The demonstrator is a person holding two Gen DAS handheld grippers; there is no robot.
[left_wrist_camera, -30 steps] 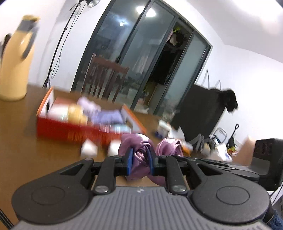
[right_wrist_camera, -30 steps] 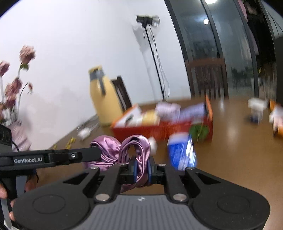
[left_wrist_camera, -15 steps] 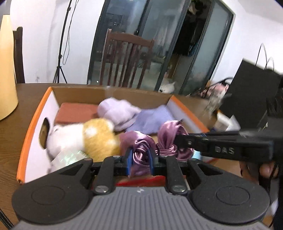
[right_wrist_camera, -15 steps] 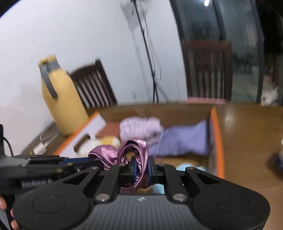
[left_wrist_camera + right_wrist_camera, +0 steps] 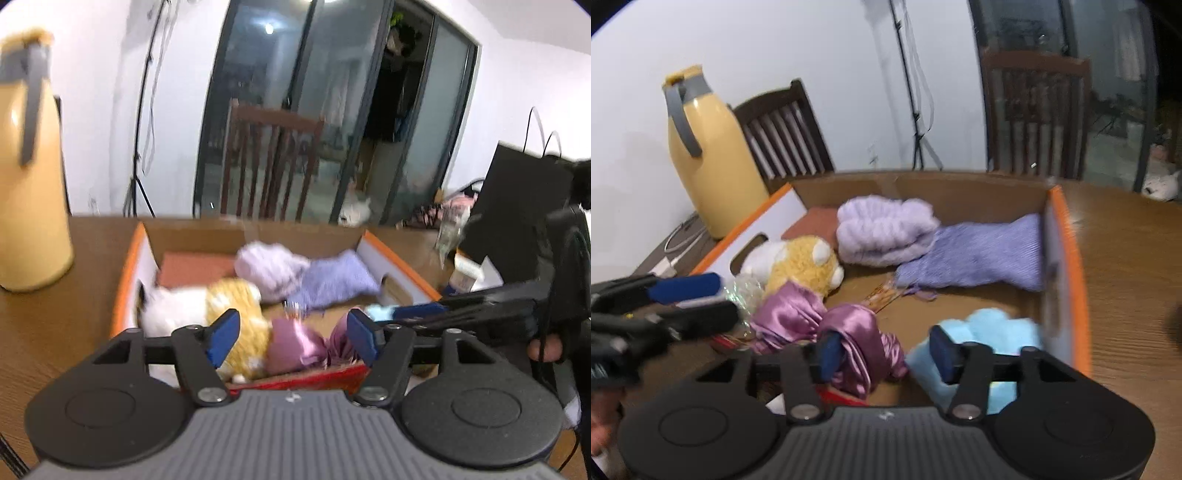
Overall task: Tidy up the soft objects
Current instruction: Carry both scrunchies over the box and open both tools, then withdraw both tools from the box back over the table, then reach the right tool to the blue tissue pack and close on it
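Now we have both grippers over the near edge of the cardboard box (image 5: 1067,258), and both are letting go. Half a second ago each one pinched the purple satin cloth (image 5: 827,325); at this moment the jaws of the left gripper (image 5: 293,334) are opening and its blue pads (image 5: 225,330) stand clear on both sides of the cloth. The jaws of the right gripper (image 5: 886,352) are opening too. Its left pad is just beside a fold of the satin, but it does not press on it.

So the cloth now lies inside the box, near the front wall, and it leans on the yellow and white plush toy (image 5: 801,266). Just to the right of it we see a light blue fluffy thing (image 5: 990,328). Farther in lie a lilac fuzzy bundle (image 5: 882,229) and a purple knitted piece (image 5: 982,254), which reaches the right wall.

We judge that this piece is delivered and both grippers are free for the next soft object.

Behind the box, on the wooden table (image 5: 1126,295), stands a yellow thermos jug (image 5: 713,173), and past it a wooden chair (image 5: 1034,110).
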